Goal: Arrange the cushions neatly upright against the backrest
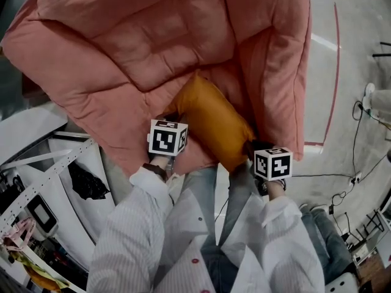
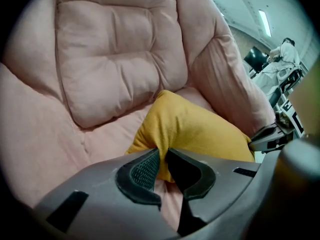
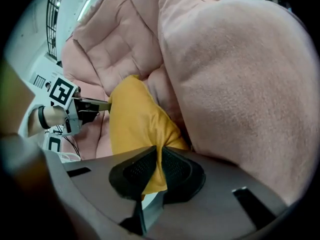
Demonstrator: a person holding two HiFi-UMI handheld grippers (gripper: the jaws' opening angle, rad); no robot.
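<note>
Currently both arms are reaching forward from the bottom centre of the head view, forearms in white striped sleeves (image 1: 131,231) and roughly parallel. The left gripper (image 2: 162,160) is sitting at frame centre, the right gripper (image 3: 159,156) lower and to the right of it.

Left gripper: jaws are pinching a fold at the near left corner of the yellow cushion (image 1: 214,124), fabric bunching between the ribbed pads. Right gripper: jaws are pinching the cushion's near right corner in the same way, cloth hanging through below the pads.

Position of cushion: it is lying on the seat (image 2: 60,144) of the pink armchair (image 1: 122,41), running diagonally from frame centre toward the lower right in the head view. Its far corner is pointing at the junction of the backrest (image 2: 115,59) and the armrest (image 3: 240,84); whether it is touching the backrest cannot be told.

Clearances: the armrest is crowding the cushion's right side and filling the right half of the right gripper view. Bare seat is lying to the left of the cushion. Beyond the chair's right edge, floor (image 1: 354,90) is showing with a red line (image 1: 333,72) and cables (image 1: 354,157). A white rack (image 1: 49,170) is standing close at the lower left.
</note>
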